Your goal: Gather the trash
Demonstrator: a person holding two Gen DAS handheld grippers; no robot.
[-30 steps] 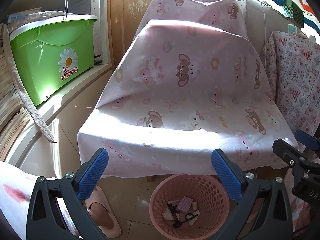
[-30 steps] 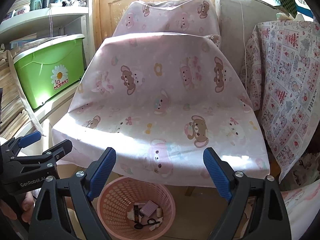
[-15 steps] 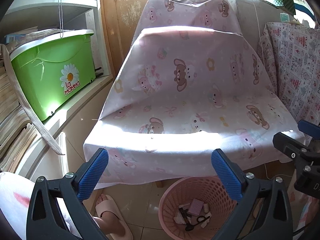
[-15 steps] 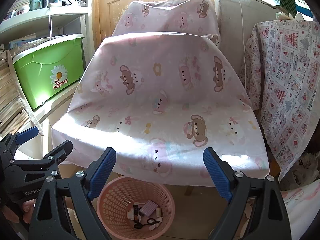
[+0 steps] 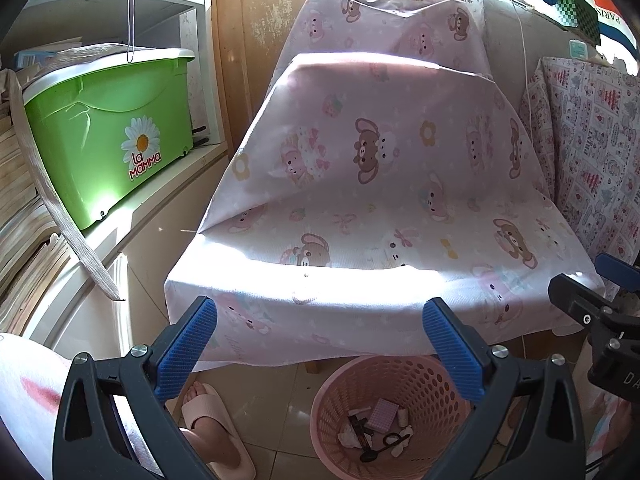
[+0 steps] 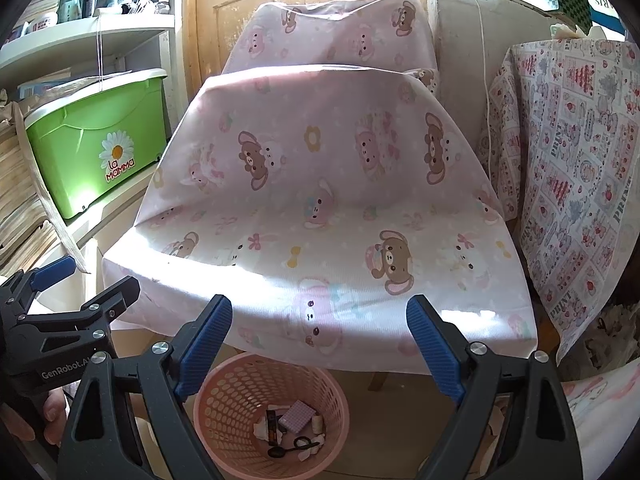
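While both tools hang level with each other, what fills most of my two views is the pink sheet [image 5: 380,184] with bear prints, draped over a chair and running from the centre out to 12 o'clock. At 3 o'clock in the right wrist view stands a table under a patterned cloth [image 6: 580,160]. At 9 o'clock in the left wrist view I see the green box [image 5: 108,136] with a daisy sticker, sitting on a white shelf [image 5: 168,184]. Down at 6 o'clock, on the tiled floor just beneath the front hem of the sheet, is the pink basket [image 5: 424,384], and the trash [image 5: 380,424] lies on its bottom: a small checked packet, crumpled white scraps and a few dark bits I cannot name. My left gripper [image 5: 332,352] has its jaws spread wide with nothing between the blue pads [image 5: 186,348]; the right gripper [image 6: 320,348] is just as wide and also empty. At 7 o'clock in the left wrist view a foot in a pale slipper [image 5: 212,420] rests on the floor beside the basket.
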